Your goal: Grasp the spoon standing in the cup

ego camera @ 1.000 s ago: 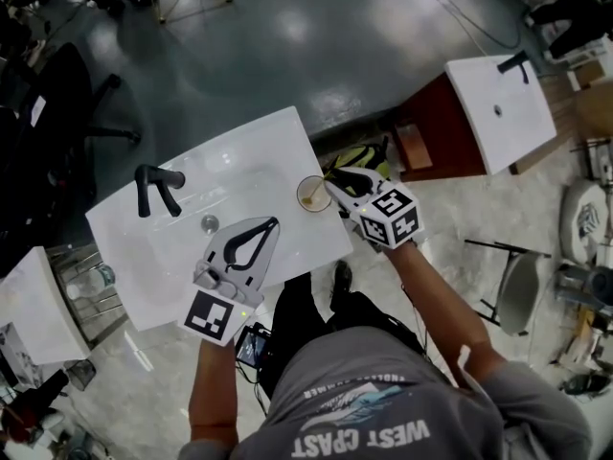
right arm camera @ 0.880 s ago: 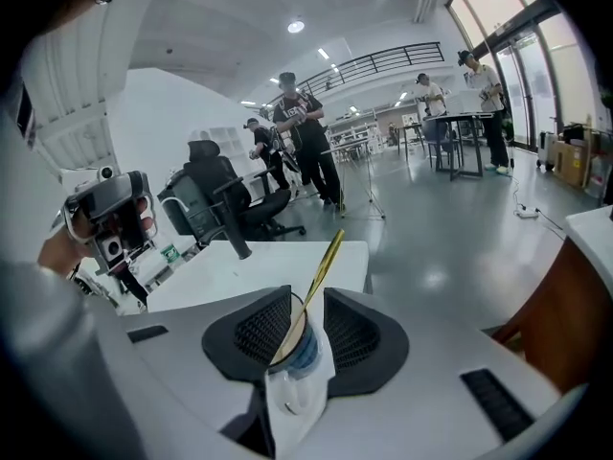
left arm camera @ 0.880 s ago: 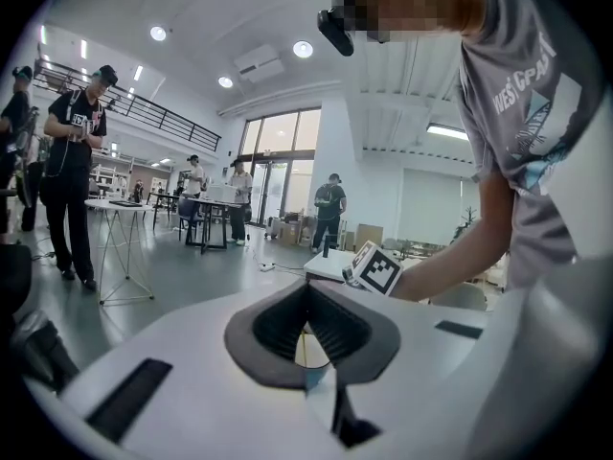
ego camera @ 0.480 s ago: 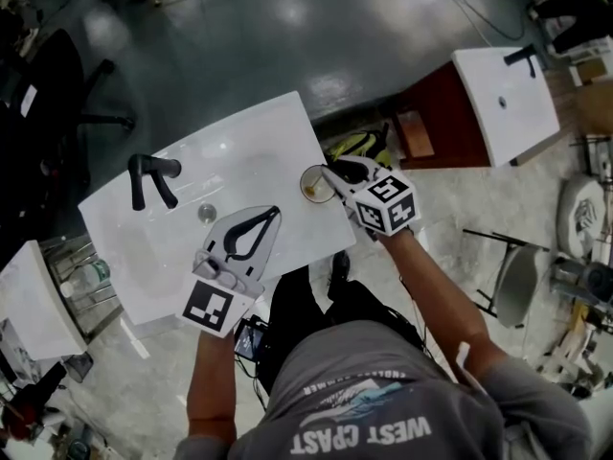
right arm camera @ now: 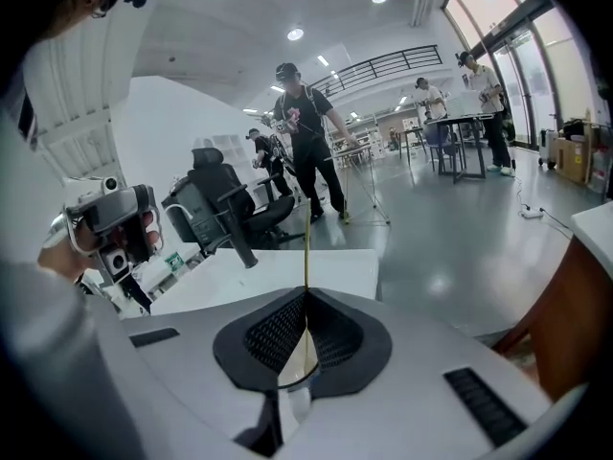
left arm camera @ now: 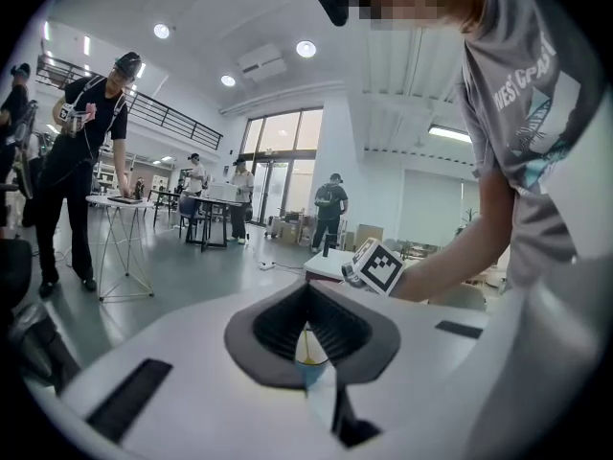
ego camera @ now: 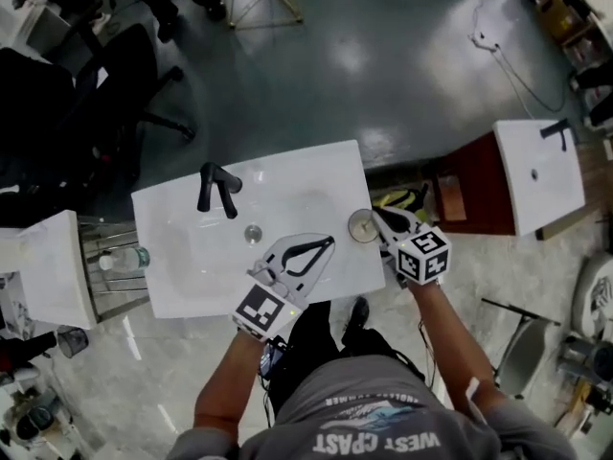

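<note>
1. Two grippers are held over a white sink (ego camera: 182,286), one in each of the person's hands.
2. Right gripper (ego camera: 376,215): its jaws are closed on the thin yellow handle of the spoon (right arm camera: 306,247), which rises straight up from between the jaw tips.
3. A cup (ego camera: 362,225) sits just below those tips, on the sink's flat rim, and the spoon stands in it.
4. Left gripper (ego camera: 329,243): its jaws are closed, tips touching, with nothing gripped. The cup lies just ahead of its tips.
5. A black tap (ego camera: 216,188) stands well beyond the left gripper, off to its left.
</note>
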`<move>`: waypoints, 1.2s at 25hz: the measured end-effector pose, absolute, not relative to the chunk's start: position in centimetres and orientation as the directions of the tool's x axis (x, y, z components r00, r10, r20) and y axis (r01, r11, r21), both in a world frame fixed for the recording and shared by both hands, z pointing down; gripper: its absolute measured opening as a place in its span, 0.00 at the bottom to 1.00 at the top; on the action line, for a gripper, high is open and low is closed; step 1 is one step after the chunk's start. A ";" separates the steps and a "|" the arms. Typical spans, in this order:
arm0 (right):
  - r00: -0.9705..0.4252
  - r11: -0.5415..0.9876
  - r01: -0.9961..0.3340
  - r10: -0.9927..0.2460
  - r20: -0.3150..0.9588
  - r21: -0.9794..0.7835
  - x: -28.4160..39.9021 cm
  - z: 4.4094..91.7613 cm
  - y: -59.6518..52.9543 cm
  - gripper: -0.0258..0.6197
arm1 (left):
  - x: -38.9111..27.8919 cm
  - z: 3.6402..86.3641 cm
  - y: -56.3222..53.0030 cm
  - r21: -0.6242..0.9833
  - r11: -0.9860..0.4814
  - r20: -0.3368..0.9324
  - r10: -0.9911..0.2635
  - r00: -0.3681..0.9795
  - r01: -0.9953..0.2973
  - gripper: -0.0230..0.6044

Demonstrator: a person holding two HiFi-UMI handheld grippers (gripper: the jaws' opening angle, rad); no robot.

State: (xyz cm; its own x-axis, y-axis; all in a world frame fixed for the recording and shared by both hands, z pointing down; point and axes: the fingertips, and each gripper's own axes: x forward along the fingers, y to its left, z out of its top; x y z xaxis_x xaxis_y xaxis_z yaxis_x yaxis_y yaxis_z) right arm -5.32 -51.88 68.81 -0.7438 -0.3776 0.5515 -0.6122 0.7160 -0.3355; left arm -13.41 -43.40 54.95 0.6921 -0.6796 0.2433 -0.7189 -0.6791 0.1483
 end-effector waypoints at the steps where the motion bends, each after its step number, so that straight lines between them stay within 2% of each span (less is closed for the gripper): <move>1: -0.749 0.718 -0.608 -0.376 0.546 -0.339 -5.7 68.8 -51.6 0.09 | -13.7 55.0 -43.3 0.146 -0.680 0.240 -0.681 0.692 -0.719 0.04; 14: -0.801 0.785 -0.549 -0.396 0.449 -0.286 -6.6 62.6 -50.3 0.09 | -15.3 51.8 -42.4 0.102 -0.651 0.218 -0.723 0.656 -0.752 0.04; 26: -0.832 0.870 -0.485 -0.426 0.354 -0.093 -6.2 52.8 -47.8 0.09 | -13.2 46.0 -39.5 0.047 -0.623 0.184 -0.763 0.620 -0.781 0.04; 30: -0.845 0.889 -0.457 -0.431 0.318 -0.010 -6.4 49.0 -46.4 0.09 | -13.4 43.2 -38.5 -0.037 -0.618 0.156 -0.780 0.607 -0.785 0.04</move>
State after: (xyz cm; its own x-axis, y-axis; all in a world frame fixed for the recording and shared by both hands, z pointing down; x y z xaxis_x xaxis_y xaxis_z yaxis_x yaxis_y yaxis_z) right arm -6.37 -46.43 49.01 -0.8446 -0.4308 0.3180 -0.4573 0.8892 -0.0101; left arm -13.36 -38.52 43.21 0.6066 -0.7795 0.1561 -0.7851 -0.6183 -0.0366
